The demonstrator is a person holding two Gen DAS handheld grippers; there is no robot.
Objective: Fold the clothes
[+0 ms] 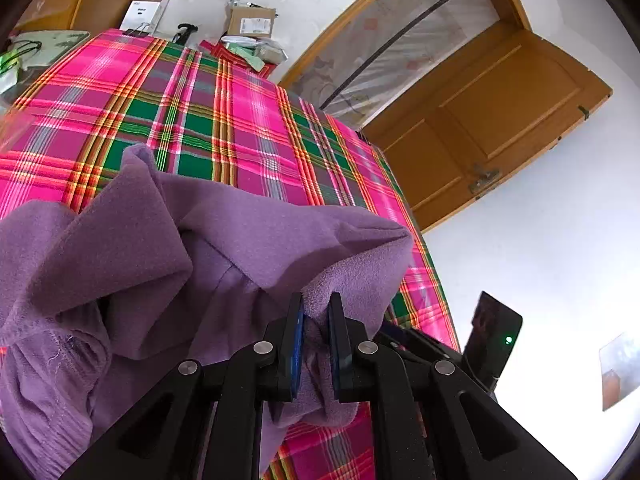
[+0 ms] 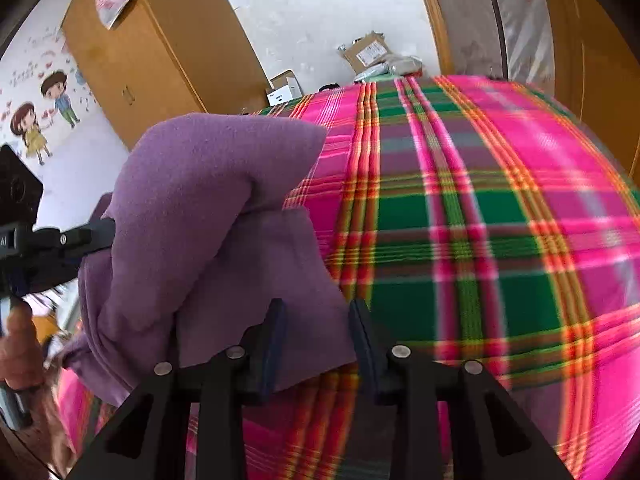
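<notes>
A purple fleece garment (image 1: 132,264) hangs bunched above the bed's pink and green plaid sheet (image 1: 224,120). My left gripper (image 1: 316,312) is shut on a thick fold of it, and the fleece bulges out above and below the blue pads (image 1: 298,340). In the right wrist view the same garment (image 2: 208,208) drapes at the left, with the left gripper (image 2: 92,232) clamped on its far side. My right gripper (image 2: 318,312) stands open, fingers wide apart; a lower corner of the fleece lies between them against the left finger (image 2: 276,332).
The plaid sheet (image 2: 480,220) stretches away to the right. Cardboard boxes (image 1: 250,22) and bags sit past the bed's far end by the wall. A wooden door (image 1: 500,120) stands open at the right and a wardrobe (image 2: 152,52) at the left. A hand (image 2: 20,352) holds the left gripper's handle.
</notes>
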